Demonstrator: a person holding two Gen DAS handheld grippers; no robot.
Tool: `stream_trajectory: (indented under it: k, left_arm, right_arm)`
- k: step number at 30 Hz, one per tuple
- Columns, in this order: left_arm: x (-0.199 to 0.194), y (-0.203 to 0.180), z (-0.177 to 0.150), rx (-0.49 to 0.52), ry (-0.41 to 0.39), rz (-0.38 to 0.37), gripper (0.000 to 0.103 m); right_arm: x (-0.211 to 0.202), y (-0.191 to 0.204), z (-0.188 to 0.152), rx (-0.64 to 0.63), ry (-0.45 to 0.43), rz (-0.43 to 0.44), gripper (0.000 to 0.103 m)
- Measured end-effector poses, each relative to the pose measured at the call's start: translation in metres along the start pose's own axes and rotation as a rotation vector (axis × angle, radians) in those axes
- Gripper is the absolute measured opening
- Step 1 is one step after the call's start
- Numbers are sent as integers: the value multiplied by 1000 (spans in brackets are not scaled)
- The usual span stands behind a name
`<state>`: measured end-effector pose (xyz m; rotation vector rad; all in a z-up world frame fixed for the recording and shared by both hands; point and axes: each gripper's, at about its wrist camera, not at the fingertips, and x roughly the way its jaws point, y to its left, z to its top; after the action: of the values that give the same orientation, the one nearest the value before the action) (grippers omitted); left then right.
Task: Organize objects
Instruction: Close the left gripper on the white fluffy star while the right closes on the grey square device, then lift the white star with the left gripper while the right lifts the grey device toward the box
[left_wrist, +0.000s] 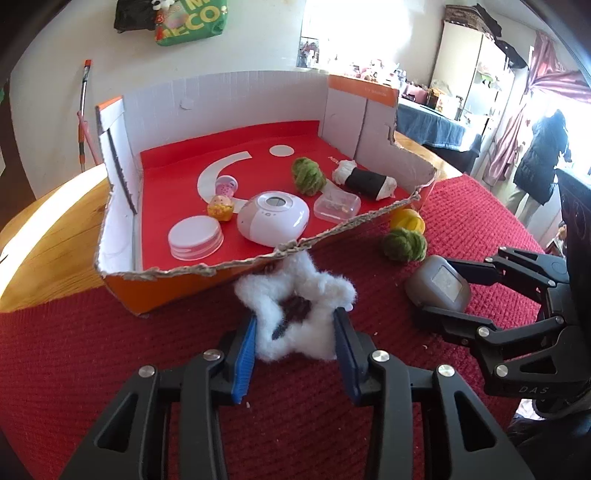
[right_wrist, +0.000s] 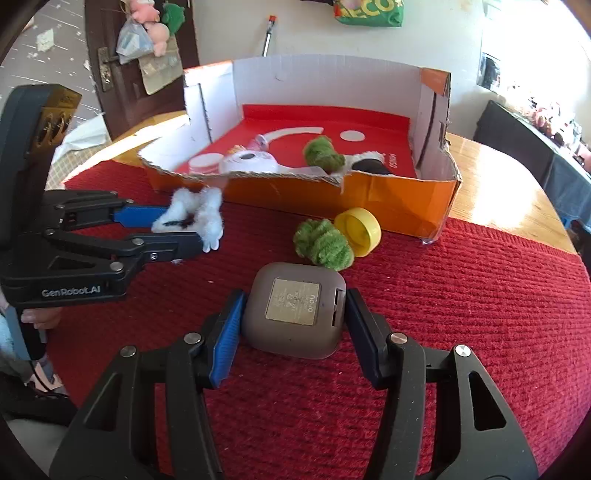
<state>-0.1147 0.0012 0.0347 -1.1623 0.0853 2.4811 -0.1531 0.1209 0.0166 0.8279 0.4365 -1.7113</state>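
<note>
- The left gripper (left_wrist: 295, 332) has its jaws closed on a white fluff (left_wrist: 295, 299); the soft piece fills the gap between the two blue pads and bulges out ahead of them.
- The fluff sits just in front of the torn near wall of the box (left_wrist: 229, 264), and from the right wrist view it seems held a little above the red cloth (right_wrist: 443, 314).
- The box lies straight ahead of the left jaws, so I judge that the coming move is up and forward over that low wall.
- The right gripper (right_wrist: 293, 321) has its jaws around a grey case (right_wrist: 295, 314). The pads stand at both sides of it, touching or nearly so; whether they press it firmly I cannot tell.
- The case rests on the cloth, well short of the box, and is almost square, with no clear long axis.
- Between the case and the box lie a green pompom (right_wrist: 323, 243) and a yellow cap (right_wrist: 360, 230), the cap just beside the orange wall.
- The left gripper is nearer to the box; the right one must pass over the pompom and cap.
</note>
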Motion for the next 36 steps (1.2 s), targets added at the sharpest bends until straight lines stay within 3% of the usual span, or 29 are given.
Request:
stream_trajectory:
  k: [10,28,36]
  left_arm:
    - [-39,-4,1,-12,-83,-49,38]
    - [-58,-7,2,-20,-116,-56,38]
    - [-67,-4,35,6,-152,-43,38]
  right_arm:
    - [-29,3,11,1,-73,36,52]
    - [-31,3,9,2,-66,52,52]
    - [-53,-1,40,4,-128,109,52]
